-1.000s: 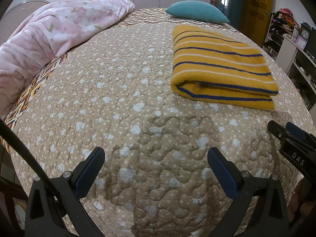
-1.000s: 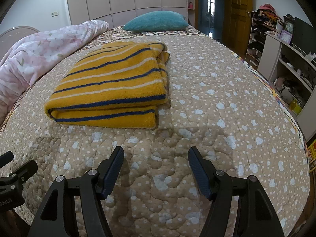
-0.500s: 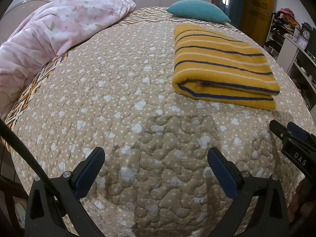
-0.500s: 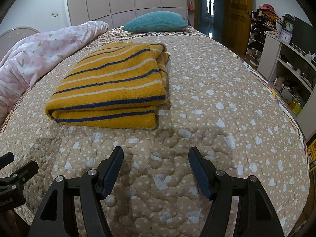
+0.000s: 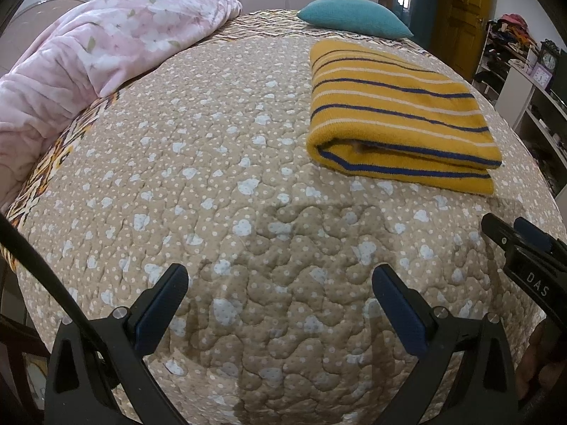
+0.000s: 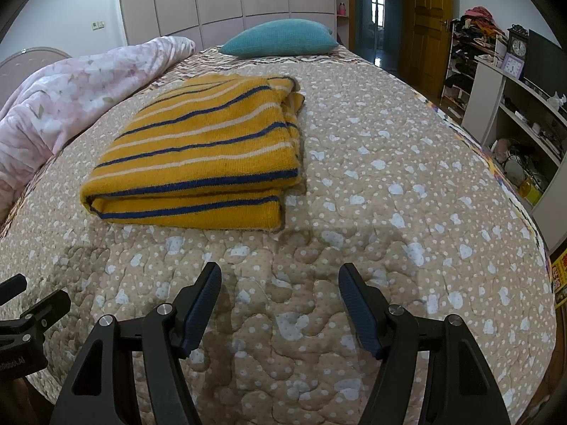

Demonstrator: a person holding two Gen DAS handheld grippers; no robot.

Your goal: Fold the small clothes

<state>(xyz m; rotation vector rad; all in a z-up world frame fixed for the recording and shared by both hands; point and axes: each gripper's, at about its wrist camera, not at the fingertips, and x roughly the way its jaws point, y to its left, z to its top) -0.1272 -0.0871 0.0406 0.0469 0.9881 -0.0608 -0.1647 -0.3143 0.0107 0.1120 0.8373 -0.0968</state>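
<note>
A yellow garment with blue and white stripes [image 5: 397,113] lies folded in a thick rectangle on the beige quilted bedspread [image 5: 212,177]. It also shows in the right wrist view [image 6: 205,156]. My left gripper [image 5: 280,283] is open and empty, low over the near part of the bed, short of the garment and to its left. My right gripper [image 6: 280,283] is open and empty, near the bed's front edge, short of the garment's near right corner. The right gripper's side shows at the right edge of the left wrist view [image 5: 524,248].
A pink floral duvet [image 5: 88,60] is bunched along the bed's left side. A teal pillow [image 5: 351,17] lies at the head of the bed. Shelves with clocks and clutter [image 6: 510,88] stand to the right, beside a yellow door [image 6: 425,28].
Both views have hardly shifted. The garment lies as before and both grippers stay open.
</note>
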